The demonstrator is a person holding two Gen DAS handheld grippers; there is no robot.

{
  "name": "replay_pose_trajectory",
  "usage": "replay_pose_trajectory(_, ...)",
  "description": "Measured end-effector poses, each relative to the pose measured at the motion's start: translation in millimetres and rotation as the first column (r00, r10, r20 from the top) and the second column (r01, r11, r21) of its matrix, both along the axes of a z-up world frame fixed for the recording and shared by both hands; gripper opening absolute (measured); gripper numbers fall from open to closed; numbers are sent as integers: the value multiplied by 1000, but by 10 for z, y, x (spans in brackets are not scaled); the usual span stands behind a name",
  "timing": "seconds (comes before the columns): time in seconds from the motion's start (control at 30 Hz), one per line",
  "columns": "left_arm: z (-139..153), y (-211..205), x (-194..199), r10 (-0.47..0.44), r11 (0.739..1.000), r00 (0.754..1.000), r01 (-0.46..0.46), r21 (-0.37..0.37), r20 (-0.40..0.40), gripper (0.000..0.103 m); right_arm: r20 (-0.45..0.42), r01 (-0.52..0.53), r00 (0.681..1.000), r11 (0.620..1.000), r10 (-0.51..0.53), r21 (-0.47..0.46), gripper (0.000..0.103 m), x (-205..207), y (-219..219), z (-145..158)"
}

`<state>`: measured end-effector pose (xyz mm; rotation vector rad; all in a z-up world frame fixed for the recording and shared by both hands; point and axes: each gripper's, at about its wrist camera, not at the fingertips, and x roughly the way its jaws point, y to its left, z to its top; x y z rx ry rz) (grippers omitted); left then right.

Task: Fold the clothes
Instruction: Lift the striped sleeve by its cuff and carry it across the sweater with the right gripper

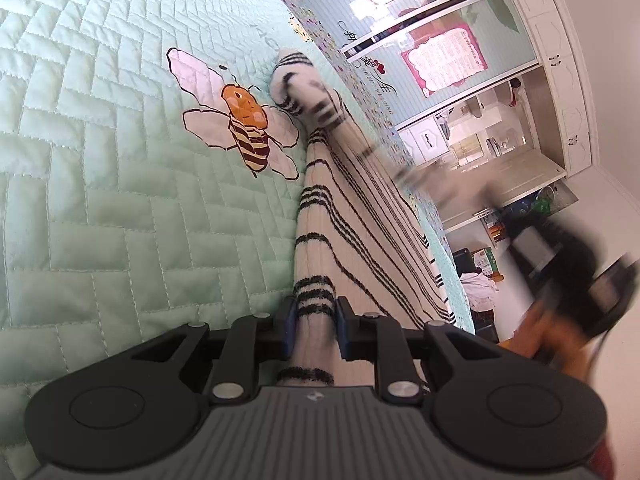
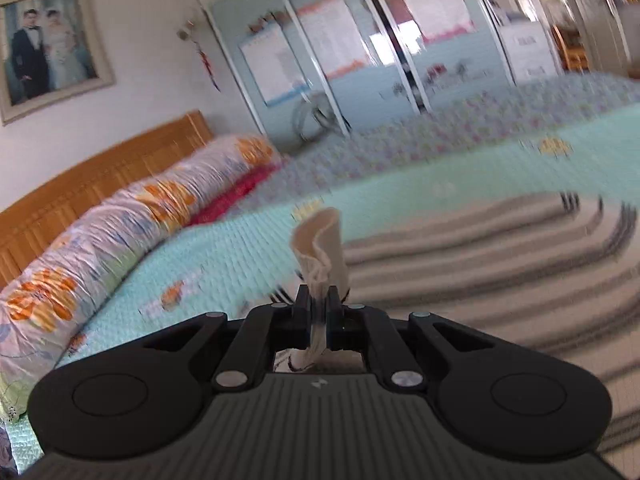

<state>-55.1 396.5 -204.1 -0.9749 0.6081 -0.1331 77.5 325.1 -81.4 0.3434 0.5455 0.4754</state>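
A cream sweater with thin black stripes [image 1: 352,216] lies along the right side of a mint quilted bedspread [image 1: 100,160]. My left gripper [image 1: 316,320] is shut on a folded edge of it, and the fabric is bunched between the blue pads. One sleeve [image 1: 296,84] is curled up at the far end by the bee picture. In the right wrist view the same sweater [image 2: 480,264] spreads to the right. My right gripper [image 2: 319,300] is shut on a thin cream cuff or hem [image 2: 320,240] that stands up above the fingers. That view is blurred by motion.
A bee motif [image 1: 244,128] is stitched on the quilt left of the sweater. The bed's edge runs close on the right, with wardrobe doors [image 1: 420,40] and shelves beyond. A floral bolster [image 2: 100,248] and wooden headboard [image 2: 100,176] lie at the left.
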Motion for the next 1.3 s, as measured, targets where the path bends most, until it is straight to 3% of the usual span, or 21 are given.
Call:
replay_pose_trajectory(0.1,-13,5,-9,-3,1000,1000,3,4,4,22,-182,50,982,998,-43,31,12,22,-212,-456)
replay_pose_trajectory(0.17,-22,10,-9,-3,1000,1000,3,3,5,22,-253,118,963,989,-92,86,31,1,-361,-636)
replay_pose_trajectory(0.2,-26,11,-7,-3,1000,1000,3,3,5,22,-260,140,960,981,-101,137,37,-2,-451,-662)
replay_pose_trajectory(0.23,-27,8,-8,-2,1000,1000,2,4,5,22,-254,154,961,978,-114,144,48,10,-485,-647)
replay_pose_trajectory(0.27,-28,6,-8,-2,1000,1000,2,4,5,22,-248,167,961,975,-127,148,53,22,-516,-630)
replay_pose_trajectory(0.37,-25,4,-9,-2,1000,1000,2,2,7,22,-238,188,960,971,-150,146,55,84,-563,-599)
replay_pose_trajectory(0.53,-20,-8,-5,-4,1000,1000,4,11,10,22,-322,188,940,961,-116,204,56,223,-566,-795)
replay_pose_trajectory(0.73,-24,-16,1,-7,1000,1000,7,19,14,22,-309,137,949,967,-65,216,57,268,-426,-779)
replay_pose_trajectory(0.83,-25,-20,6,-9,1000,1000,8,22,16,22,-296,96,954,979,-40,178,55,257,-326,-756)
replay_pose_trajectory(0.9,-27,-21,7,-10,1000,1000,9,24,18,22,-288,94,956,984,-47,151,45,261,-287,-753)
replay_pose_trajectory(0.97,-31,-21,7,-11,1000,1000,11,24,19,22,-291,95,955,985,-49,145,12,272,-271,-737)
replay_pose_trajectory(1.0,-32,-19,8,-11,1000,1000,11,23,20,22,-289,94,956,986,-49,141,6,272,-262,-722)
replay_pose_trajectory(1.13,-28,-19,13,-13,1000,1000,13,25,18,22,-224,65,974,986,-30,152,3,242,-236,-502)
replay_pose_trajectory(1.3,10,-56,16,-28,998,999,27,65,19,21,-65,4,998,992,5,129,3,355,-101,163)
